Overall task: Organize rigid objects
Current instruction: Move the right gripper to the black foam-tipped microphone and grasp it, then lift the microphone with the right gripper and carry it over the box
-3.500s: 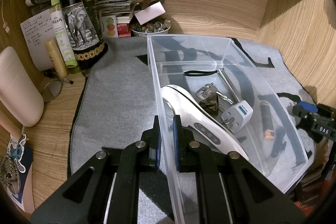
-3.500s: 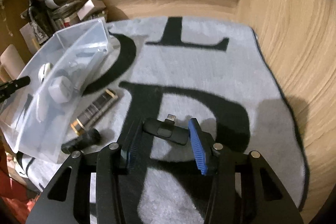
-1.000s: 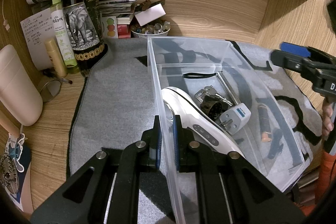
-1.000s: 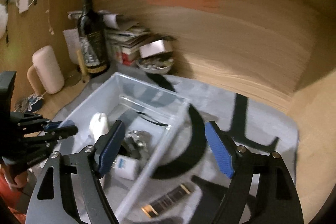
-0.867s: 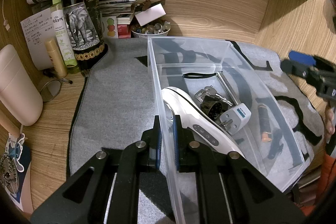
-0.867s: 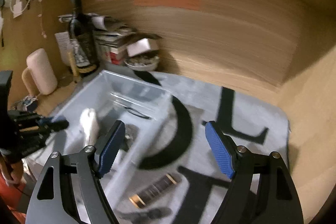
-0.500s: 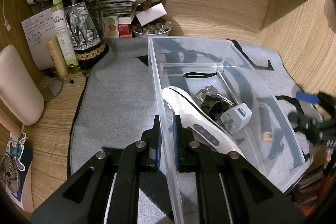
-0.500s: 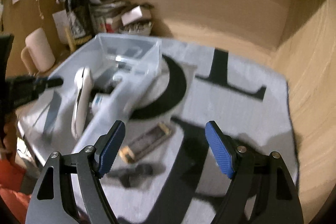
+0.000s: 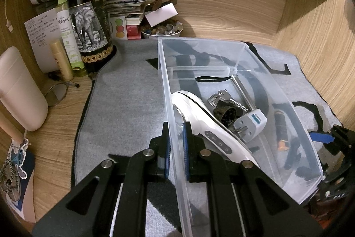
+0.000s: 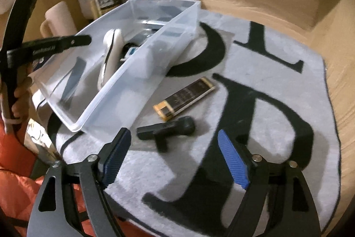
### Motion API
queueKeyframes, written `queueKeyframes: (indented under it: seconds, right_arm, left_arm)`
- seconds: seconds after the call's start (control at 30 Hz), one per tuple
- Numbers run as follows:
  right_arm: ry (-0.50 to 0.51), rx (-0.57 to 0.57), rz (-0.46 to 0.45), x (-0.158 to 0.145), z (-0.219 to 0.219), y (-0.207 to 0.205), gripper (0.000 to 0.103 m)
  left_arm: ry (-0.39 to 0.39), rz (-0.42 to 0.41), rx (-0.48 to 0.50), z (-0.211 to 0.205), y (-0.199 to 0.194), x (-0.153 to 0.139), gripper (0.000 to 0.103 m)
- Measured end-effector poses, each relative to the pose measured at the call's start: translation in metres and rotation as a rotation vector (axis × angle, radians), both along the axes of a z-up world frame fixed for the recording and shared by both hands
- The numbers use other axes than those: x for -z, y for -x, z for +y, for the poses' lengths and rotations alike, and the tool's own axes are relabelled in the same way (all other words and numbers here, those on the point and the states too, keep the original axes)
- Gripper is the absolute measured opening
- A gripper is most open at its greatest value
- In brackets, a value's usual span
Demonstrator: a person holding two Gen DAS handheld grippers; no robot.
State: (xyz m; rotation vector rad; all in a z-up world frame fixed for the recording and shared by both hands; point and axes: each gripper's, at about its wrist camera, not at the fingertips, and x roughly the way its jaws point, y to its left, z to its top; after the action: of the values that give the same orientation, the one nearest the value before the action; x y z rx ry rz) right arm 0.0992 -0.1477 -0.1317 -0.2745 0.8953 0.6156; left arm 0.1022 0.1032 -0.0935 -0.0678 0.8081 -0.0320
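My left gripper (image 9: 176,139) is shut on the near left wall of the clear plastic bin (image 9: 165,81). Inside the bin lie a white handheld device (image 9: 206,123), a bunch of keys (image 9: 221,97), a white plug adapter (image 9: 250,123), a metal rod (image 9: 243,90) and a round black piece (image 9: 228,111). My right gripper (image 10: 174,152) hovers over the grey mat with its jaws opening and nothing between them. Just ahead of it lie a small black clip-like device (image 10: 167,127) and a flat dark brown bar with gold ends (image 10: 185,97), both beside the bin (image 10: 124,81).
A wine bottle (image 9: 88,14), a green spray bottle (image 9: 66,30), papers, a bowl of small items (image 9: 162,30) and a pale pink container (image 9: 17,90) crowd the back left. Wooden walls close in behind and to the right. The grey mat (image 10: 277,86) bears large black letters.
My right gripper has swung down from above the bin to low over the mat, near the black device and brown bar, and its jaws stand a little wider. The left gripper and bin have not moved.
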Motion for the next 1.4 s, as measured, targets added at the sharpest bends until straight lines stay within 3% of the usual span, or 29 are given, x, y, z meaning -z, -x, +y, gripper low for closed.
queueKeyframes:
  seconds: [0.27, 0.33, 0.37, 0.93, 1.17, 1.4]
  right_arm:
    - [0.005, 0.014, 0.01, 0.015, 0.006, -0.018, 0.077]
    - [-0.001, 0.018, 0.008, 0.014, 0.003, -0.021, 0.06]
    - [-0.006, 0.017, 0.012, 0.011, 0.002, -0.022, 0.058]
    - [-0.069, 0.071, -0.152, -0.045, -0.002, -0.034, 0.058]
    - [-0.122, 0.025, -0.249, -0.08, 0.017, -0.036, 0.058]
    - [-0.158, -0.042, -0.255, -0.09, 0.05, -0.047, 0.059]
  left_arm:
    - [0.001, -0.001, 0.001, 0.0, 0.0, 0.0, 0.009]
    - [0.001, -0.001, 0.0, 0.0, 0.0, 0.0, 0.009]
    - [0.001, -0.001, 0.001, 0.0, 0.0, 0.0, 0.009]
    - [0.001, 0.0, 0.0, 0.0, 0.0, 0.0, 0.009]
    - [0.001, -0.001, 0.0, 0.0, 0.0, 0.0, 0.009]
    - [0.003, -0.001, 0.001, -0.001, -0.001, 0.0, 0.009]
